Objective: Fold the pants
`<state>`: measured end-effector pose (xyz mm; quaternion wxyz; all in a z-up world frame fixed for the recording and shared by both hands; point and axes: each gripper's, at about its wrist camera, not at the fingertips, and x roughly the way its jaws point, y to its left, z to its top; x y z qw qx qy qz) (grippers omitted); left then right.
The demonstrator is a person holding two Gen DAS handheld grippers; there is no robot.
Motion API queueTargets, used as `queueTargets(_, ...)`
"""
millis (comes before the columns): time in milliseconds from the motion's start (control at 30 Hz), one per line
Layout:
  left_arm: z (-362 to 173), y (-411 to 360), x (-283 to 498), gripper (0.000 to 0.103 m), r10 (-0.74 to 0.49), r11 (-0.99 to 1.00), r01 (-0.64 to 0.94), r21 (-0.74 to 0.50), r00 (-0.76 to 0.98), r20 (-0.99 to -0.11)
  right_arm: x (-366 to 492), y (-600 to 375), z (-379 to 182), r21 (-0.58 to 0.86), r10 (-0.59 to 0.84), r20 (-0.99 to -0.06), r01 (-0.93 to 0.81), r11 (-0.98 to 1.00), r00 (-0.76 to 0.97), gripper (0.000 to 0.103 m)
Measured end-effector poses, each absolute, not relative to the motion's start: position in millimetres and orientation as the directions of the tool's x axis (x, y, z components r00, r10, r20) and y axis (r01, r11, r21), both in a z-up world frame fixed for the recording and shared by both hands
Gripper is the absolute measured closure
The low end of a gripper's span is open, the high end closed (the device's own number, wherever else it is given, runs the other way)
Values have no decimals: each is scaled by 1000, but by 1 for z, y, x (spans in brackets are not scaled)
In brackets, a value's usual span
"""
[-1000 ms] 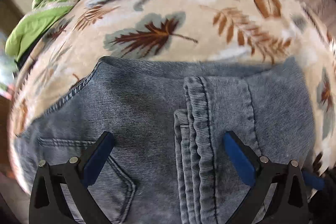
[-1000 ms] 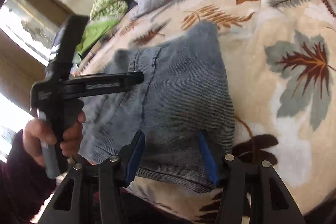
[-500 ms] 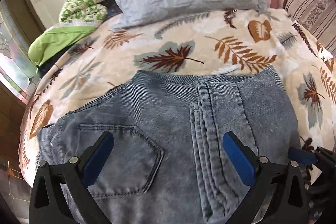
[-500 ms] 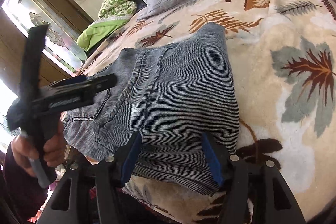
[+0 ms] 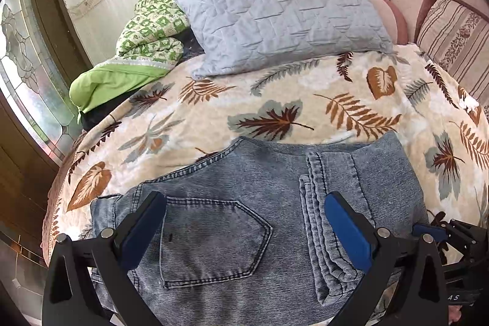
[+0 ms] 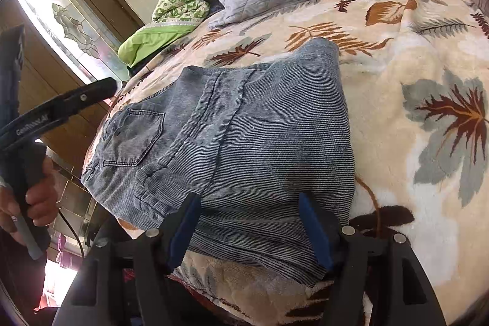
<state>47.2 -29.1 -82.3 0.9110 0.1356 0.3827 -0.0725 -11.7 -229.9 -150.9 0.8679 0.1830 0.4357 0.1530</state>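
Observation:
Blue-grey denim pants point(image 5: 232, 203) lie folded into a compact stack on the leaf-print blanket point(image 5: 275, 100), back pocket point(image 5: 211, 237) facing up. My left gripper point(image 5: 244, 222) hovers open above the stack, nothing between its blue pads. In the right wrist view the pants point(image 6: 244, 136) fill the centre. My right gripper point(image 6: 249, 219) sits low at their near edge, its jaws opening; the folded hem lies between the pads, which do not press on it. A hand holds the left gripper point(image 6: 61, 103) off the pants' left side.
A grey quilted pillow point(image 5: 284, 17) and a green bedding bundle point(image 5: 137, 51) lie at the far side of the bed. A striped cushion point(image 5: 452, 42) stands at the right. A window and wooden frame point(image 6: 70, 29) are on the left, past the bed edge.
The left gripper has lifted and drawn back from the pants, so more of the bed shows. The right gripper's jaws have spread wider at the pants' near edge.

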Motion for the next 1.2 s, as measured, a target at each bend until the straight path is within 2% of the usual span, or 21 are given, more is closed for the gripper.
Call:
queueTargets(400, -89, 13, 42, 0, -30, 969, 198, 150, 691, -722, -14, -229, -151, 442, 414, -697, -104, 891, 586, 32)
queueTargets(800, -169, 53, 51, 0, -4, 987, 146, 72, 463, -886, -9, -210, -126, 356, 315, -783, -28, 934, 537, 32)
queueTargets(967, -178, 45, 48, 0, 43, 979, 157, 132, 473, -880, 5, -194, -108, 308, 285, -788, -52, 950, 546, 32)
queueTargets(1133, -184, 42, 47, 0, 63, 969, 177, 171, 492, -868, 23, -175, -138, 250, 241, -854, -43, 967, 462, 31)
queueTargets(1200, -184, 43, 48, 0, 57, 971, 177, 162, 485, -873, 17, -166, -136, 184, 203, -839, -87, 979, 506, 28)
